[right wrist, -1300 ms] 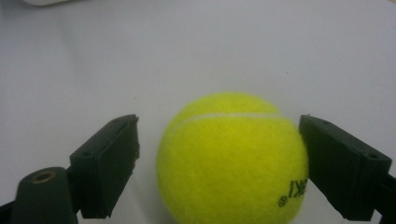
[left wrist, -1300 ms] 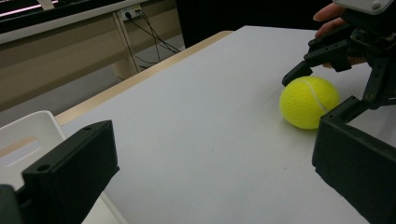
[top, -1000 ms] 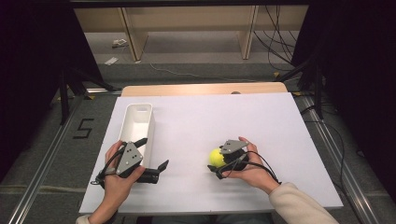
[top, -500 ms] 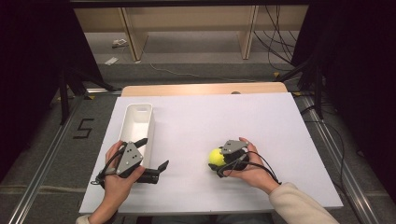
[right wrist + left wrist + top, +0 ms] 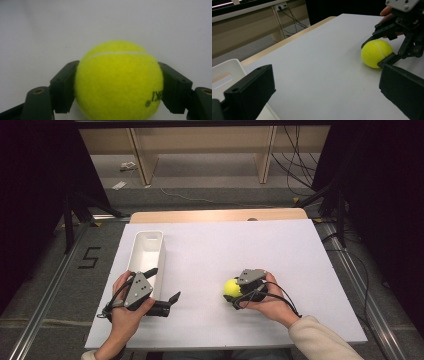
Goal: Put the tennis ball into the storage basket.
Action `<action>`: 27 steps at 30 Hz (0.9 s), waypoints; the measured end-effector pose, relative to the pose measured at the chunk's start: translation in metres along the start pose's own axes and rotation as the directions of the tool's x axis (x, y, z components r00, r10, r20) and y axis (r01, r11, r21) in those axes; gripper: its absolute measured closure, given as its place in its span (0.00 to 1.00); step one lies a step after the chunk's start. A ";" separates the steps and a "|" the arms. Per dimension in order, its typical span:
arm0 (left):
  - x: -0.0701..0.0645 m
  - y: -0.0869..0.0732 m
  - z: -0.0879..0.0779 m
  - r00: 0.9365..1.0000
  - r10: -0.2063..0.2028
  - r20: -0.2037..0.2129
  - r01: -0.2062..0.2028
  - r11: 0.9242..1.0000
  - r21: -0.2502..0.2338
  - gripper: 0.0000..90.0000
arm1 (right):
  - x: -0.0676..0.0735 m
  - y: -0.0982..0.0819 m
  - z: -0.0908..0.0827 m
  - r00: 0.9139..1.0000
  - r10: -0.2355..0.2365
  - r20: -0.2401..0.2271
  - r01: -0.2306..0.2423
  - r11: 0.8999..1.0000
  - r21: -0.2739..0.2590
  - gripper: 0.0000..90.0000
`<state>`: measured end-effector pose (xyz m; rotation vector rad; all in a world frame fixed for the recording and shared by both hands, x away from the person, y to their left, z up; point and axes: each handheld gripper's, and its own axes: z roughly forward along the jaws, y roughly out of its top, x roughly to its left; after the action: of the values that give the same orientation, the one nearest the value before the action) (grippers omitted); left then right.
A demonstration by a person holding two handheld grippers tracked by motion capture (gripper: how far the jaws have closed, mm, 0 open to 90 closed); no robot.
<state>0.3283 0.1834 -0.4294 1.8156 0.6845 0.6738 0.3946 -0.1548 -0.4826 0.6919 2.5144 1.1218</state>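
Spreading under everything, the white table carries a white bin at its left. Beside the bin, the left gripper rests with jaws spread, empty. The right gripper clamps the yellow tennis ball against the tabletop.

My right gripper presses matt black plastic jaws against a fuzzy, felt-covered yellow tennis ball on the smooth matt white table, whose far edge looks pale wood, beside a glossy white plastic bin.
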 end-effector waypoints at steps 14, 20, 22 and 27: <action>0.000 0.000 0.000 1.000 0.002 -0.002 -0.002 1.000 0.001 0.00 | -0.001 0.004 -0.005 1.000 0.011 -0.001 -0.011 0.999 -0.044 0.29; 0.000 0.000 0.000 1.000 0.003 -0.003 -0.003 1.000 0.000 0.00 | -0.002 0.005 -0.006 1.000 0.015 -0.001 -0.015 0.998 -0.056 0.29; 0.000 0.000 0.000 1.000 0.002 -0.003 -0.002 1.000 0.002 0.00 | -0.002 0.007 -0.007 1.000 0.016 0.003 -0.016 0.998 -0.062 0.29; 0.001 0.000 0.000 1.000 0.001 -0.004 -0.001 1.000 0.000 0.00 | -0.002 0.008 -0.008 1.000 0.022 0.006 -0.021 0.998 -0.066 0.29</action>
<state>0.3284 0.1841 -0.4293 1.8152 0.6864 0.6784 0.3949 -0.1563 -0.4715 0.7053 2.4577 1.2016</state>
